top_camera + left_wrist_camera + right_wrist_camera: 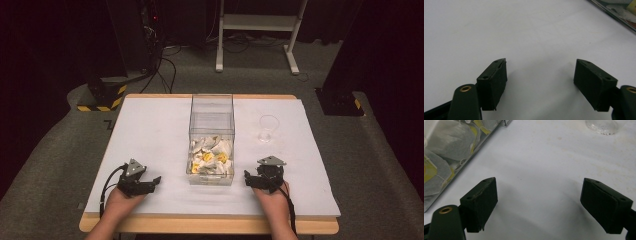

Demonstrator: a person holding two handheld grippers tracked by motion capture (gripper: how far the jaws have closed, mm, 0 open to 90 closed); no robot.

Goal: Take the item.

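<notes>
High view: my left gripper (156,180) and right gripper (247,177) flank the clear box (212,125) of tea bags (210,156).
Jaws: both spread, holding nothing.
Surface (150,130): white.

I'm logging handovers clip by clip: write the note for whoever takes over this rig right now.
Left gripper: open, holding nothing, low over the white table, left of the clear box.
Right gripper: open, holding nothing, right of the box.
Tea bags: all piled in the box's near end.
Clear cup: upright on the table right of the box, looks empty.
Done: nothing picked up yet.
Left: probably grasp a tea bag and bring it to the cup.
</notes>
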